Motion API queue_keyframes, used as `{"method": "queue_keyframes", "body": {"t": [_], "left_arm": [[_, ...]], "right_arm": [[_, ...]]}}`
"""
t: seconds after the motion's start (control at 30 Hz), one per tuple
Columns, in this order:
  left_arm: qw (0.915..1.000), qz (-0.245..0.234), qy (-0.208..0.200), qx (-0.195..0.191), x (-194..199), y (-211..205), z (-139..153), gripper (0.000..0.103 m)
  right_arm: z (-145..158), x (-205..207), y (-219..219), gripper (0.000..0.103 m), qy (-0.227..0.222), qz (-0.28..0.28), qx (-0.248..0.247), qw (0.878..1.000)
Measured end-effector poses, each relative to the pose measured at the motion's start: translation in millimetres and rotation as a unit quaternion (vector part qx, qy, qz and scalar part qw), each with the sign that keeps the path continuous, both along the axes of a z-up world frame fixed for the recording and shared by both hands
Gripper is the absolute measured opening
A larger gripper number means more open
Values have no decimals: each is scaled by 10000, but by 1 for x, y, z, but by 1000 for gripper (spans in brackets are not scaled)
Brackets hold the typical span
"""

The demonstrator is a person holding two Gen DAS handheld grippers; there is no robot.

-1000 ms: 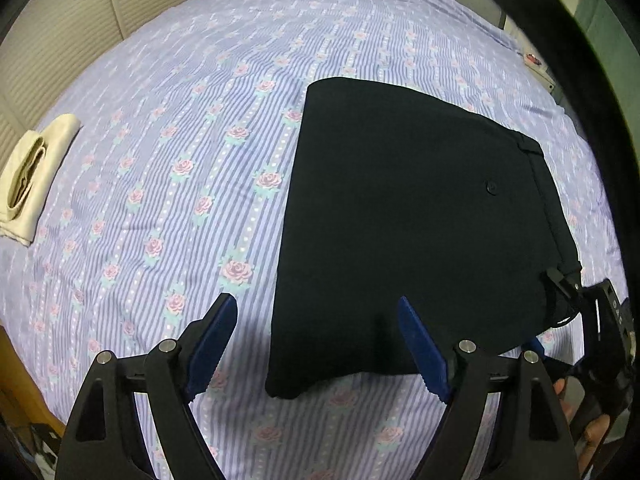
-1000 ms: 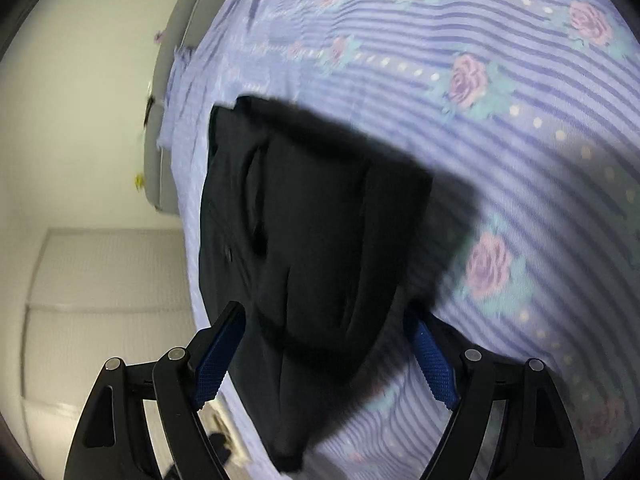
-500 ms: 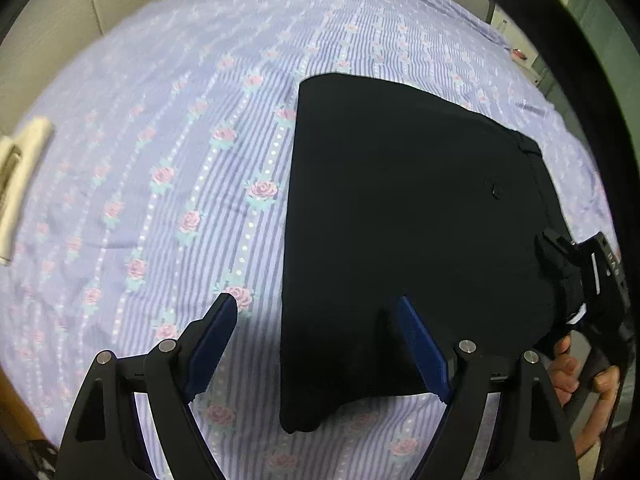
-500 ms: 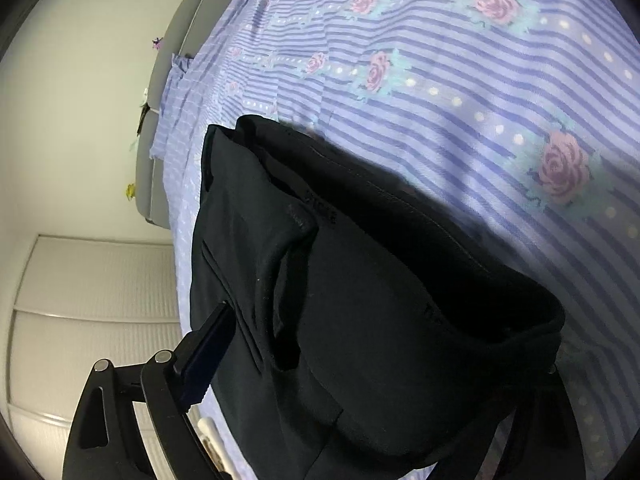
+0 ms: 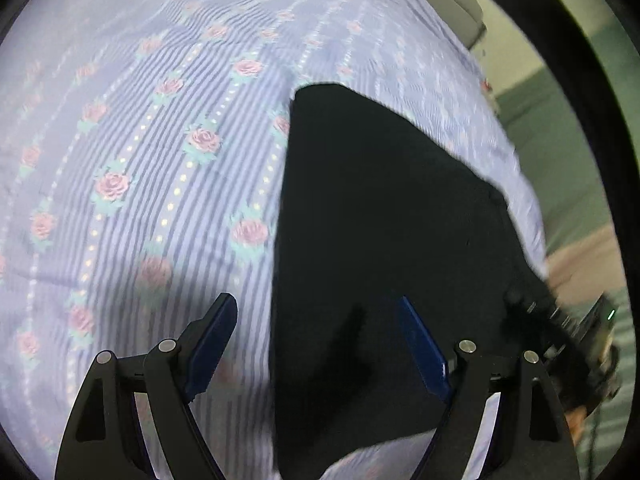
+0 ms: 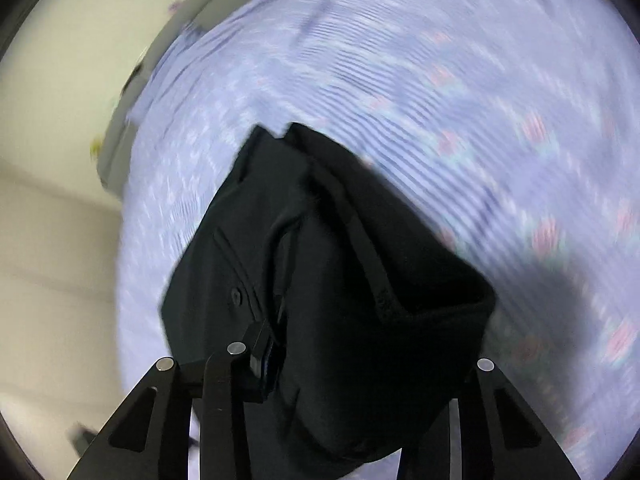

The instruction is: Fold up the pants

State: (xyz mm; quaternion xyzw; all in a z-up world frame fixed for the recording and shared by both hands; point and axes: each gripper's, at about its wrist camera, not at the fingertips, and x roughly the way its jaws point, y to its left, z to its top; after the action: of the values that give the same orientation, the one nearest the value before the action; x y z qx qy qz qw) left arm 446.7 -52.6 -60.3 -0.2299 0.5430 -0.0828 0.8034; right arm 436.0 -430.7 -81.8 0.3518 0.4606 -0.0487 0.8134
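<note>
— What is lying across the left of the left wrist view?

— A bedsheet [image 5: 168,152], lilac with darker stripes, rows of pale dots and pink roses on teal leaves, is covering the whole bed and is blurring a little.

— And the left gripper [image 5: 316,344]?

— Its blue-padded jaws are standing spread wide with nothing between the pads; it is hanging over the near left edge of the black pants [image 5: 380,240], one finger over the sheet, the other over the cloth.

— Where are the pants sitting?

— They are lying folded on the right half of the bed, near its edge, as a dark slab narrowing toward the far end.

— What is showing farther right?

— The right gripper [image 5: 560,332] is reaching in at the pants' near right corner. Beyond the bed edge a green floor [image 5: 576,168] is showing, and part of a grey headboard [image 5: 460,4] at the top.

— And the right wrist view, from the left?

— A cream wall [image 6: 52,92] and pale panelled wardrobe [image 6: 48,280] are filling the left side, then the grey headboard, then the sheet. The waistband end of the pants, with a button [image 6: 236,295] and a pocket seam, is hanging bunched and raised between the fingers.

— Is that claw pinching?

— Its jaws have just been closing, and they are gripping the waistband; the right finger is hiding under cloth.
</note>
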Motion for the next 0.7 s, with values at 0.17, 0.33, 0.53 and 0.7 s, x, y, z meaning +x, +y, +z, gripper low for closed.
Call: {"method": "queue_keyframes", "body": {"t": [0.17,0.33,0.53,0.7], "left_arm": [[9987,-40,146,-494,24,12,-15,82],[9930,-551,334,-988,32,-5,-33,69],[9876,-715,405,-1340,35,-7,-31,41],[9923,-543,637,-914,54,-8,-46,42]], "right_arm": [[1,9,15,39,79,373,-795,9961],[-9,8,7,39,97,436,-684,9967],[-23,12,8,40,127,610,-904,9940],[-34,16,5,44,177,560,-804,9950]]}}
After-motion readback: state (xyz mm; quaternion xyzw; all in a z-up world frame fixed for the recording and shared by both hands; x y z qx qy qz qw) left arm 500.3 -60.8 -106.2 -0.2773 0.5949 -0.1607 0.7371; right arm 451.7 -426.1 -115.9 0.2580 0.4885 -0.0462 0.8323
